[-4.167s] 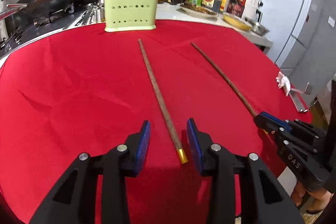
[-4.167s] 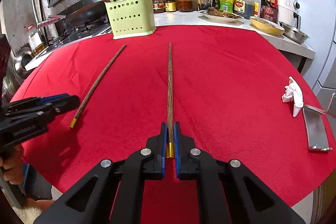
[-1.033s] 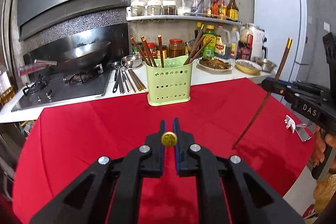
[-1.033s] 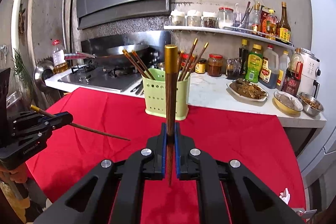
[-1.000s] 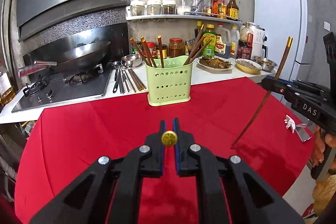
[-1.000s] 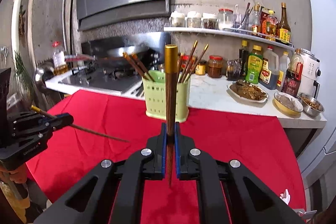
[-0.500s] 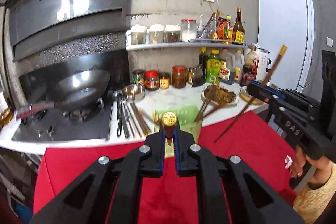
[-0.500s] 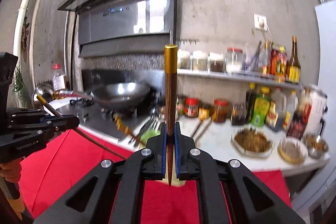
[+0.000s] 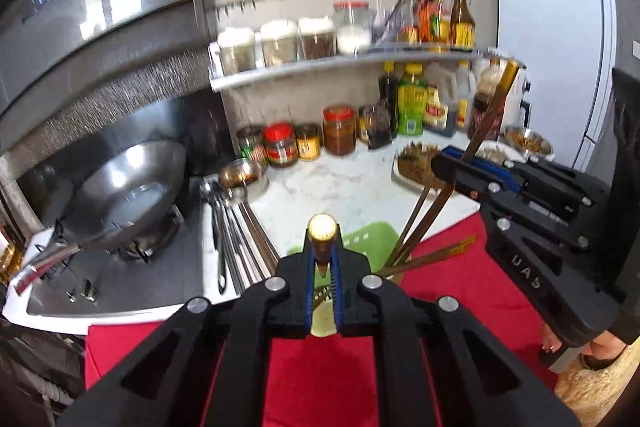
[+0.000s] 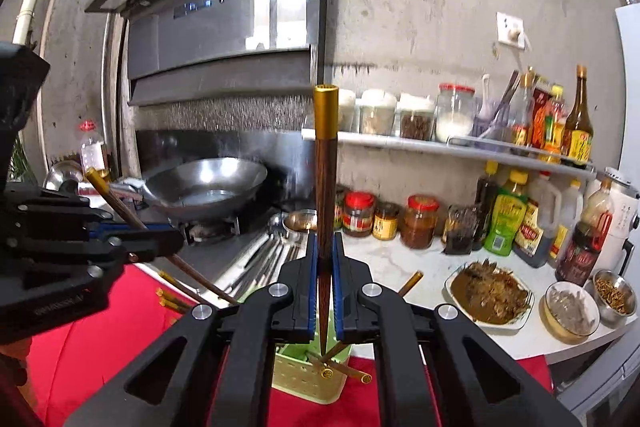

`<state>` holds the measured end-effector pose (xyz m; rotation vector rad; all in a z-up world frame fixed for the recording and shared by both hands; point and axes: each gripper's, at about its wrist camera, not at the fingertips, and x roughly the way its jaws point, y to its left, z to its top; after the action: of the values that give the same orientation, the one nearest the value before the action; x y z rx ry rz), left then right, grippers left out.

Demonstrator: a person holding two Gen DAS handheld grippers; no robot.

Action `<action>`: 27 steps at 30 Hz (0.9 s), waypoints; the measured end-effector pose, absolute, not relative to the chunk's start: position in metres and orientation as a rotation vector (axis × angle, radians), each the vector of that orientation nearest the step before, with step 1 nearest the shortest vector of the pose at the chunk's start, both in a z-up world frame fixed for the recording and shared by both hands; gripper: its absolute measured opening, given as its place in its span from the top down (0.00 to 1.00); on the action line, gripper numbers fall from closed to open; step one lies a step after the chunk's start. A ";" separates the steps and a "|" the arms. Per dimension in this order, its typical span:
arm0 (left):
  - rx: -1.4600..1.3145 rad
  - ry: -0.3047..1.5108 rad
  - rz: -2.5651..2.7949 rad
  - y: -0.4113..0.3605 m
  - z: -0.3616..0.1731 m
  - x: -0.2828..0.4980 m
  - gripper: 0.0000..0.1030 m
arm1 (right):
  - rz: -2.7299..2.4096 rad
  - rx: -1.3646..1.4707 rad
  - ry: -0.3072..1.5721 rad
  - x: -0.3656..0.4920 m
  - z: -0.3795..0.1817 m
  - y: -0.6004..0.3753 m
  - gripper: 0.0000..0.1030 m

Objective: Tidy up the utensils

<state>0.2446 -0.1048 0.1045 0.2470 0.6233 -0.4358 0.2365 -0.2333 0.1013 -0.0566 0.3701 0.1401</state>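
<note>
We see two wooden chopsticks with gold caps, each held upright over the green utensil holder [image 10: 310, 373]. The first chopstick [image 10: 326, 187] is clamped between the closed jaws of the right gripper [image 10: 325, 291], cap at twelve o'clock and tip pointing down into the holder's mouth. The second chopstick [image 9: 322, 243] is clamped in the left gripper [image 9: 323, 287], cap toward the camera; in the right wrist view it leans from nine o'clock toward the holder. Several other chopsticks [image 9: 420, 223] already stand in the holder, fanning toward two o'clock.

The holder sits at the far edge of a table covered in red cloth [image 9: 320, 379], which fills the six o'clock region of both views. Beyond it runs a pale marble counter [image 9: 344, 187] carrying jars, sauce bottles, a plate of dark food [image 10: 490, 297] and small metal bowls. Loose spoons and ladles [image 9: 224, 215] lie beside a steel wok [image 10: 204, 189] on the stove at ten o'clock. A wall shelf [image 10: 460, 147] of jars and bottles, a range hood [image 10: 224, 27], bare concrete wall and a white refrigerator [image 9: 552, 39] at two o'clock complete the room.
</note>
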 end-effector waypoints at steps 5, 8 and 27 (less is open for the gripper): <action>0.236 0.714 -0.432 -0.107 0.076 0.271 0.94 | 0.134 -0.057 0.405 0.248 0.092 -0.234 0.93; 0.235 0.726 -0.410 -0.107 0.065 0.280 0.93 | 0.133 -0.052 0.426 0.253 0.086 -0.237 0.91; 0.170 0.546 -0.290 -0.071 0.114 0.183 0.64 | 0.088 -0.047 0.350 0.138 0.122 -0.248 0.54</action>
<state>0.1834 -0.0709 0.1144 0.1701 0.5461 -0.2896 0.1383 -0.2477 0.1225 -0.0473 0.3498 0.0878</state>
